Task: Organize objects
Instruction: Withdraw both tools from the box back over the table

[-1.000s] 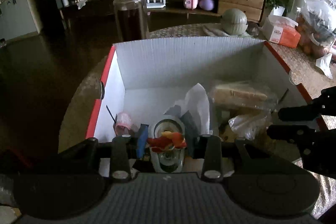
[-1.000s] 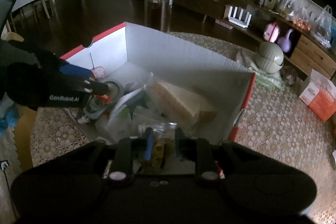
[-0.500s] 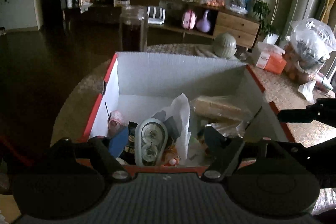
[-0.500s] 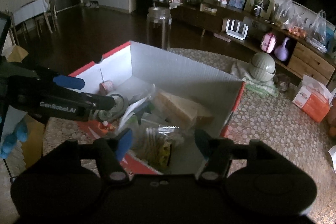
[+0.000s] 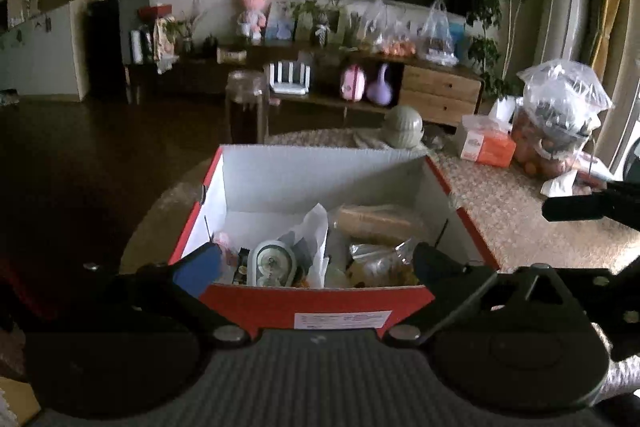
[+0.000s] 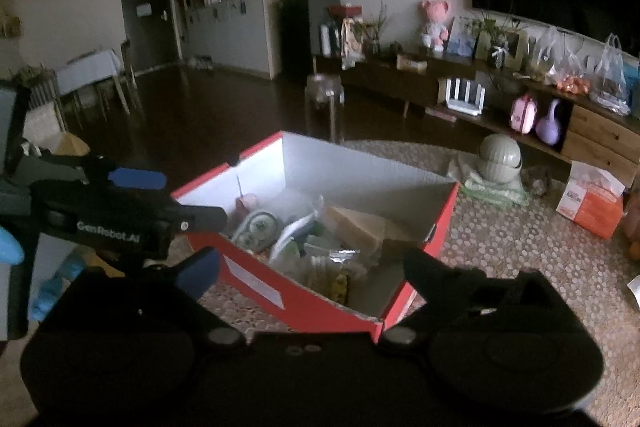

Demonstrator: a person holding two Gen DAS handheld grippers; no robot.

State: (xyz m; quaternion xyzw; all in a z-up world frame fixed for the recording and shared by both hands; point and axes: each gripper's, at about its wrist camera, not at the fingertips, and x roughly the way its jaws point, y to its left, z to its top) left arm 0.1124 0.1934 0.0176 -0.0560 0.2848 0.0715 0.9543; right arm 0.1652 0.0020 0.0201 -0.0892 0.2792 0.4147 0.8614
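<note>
A red cardboard box with white inner walls stands on the round table; it also shows in the right wrist view. Inside lie a white round-dial item, a wrapped loaf, white paper and several small packets. My left gripper is open and empty, raised near the box's front wall. My right gripper is open and empty, raised over the box's near corner. The left gripper shows at the left in the right wrist view.
A lace cloth covers the table. On it stand a tall glass jar, a green round pot, an orange tissue pack and a clear bag of fruit. A low sideboard stands behind.
Both grippers opened, let go of the items inside the box, and pulled back and up. The white dial item and the packet now lie in the box.
</note>
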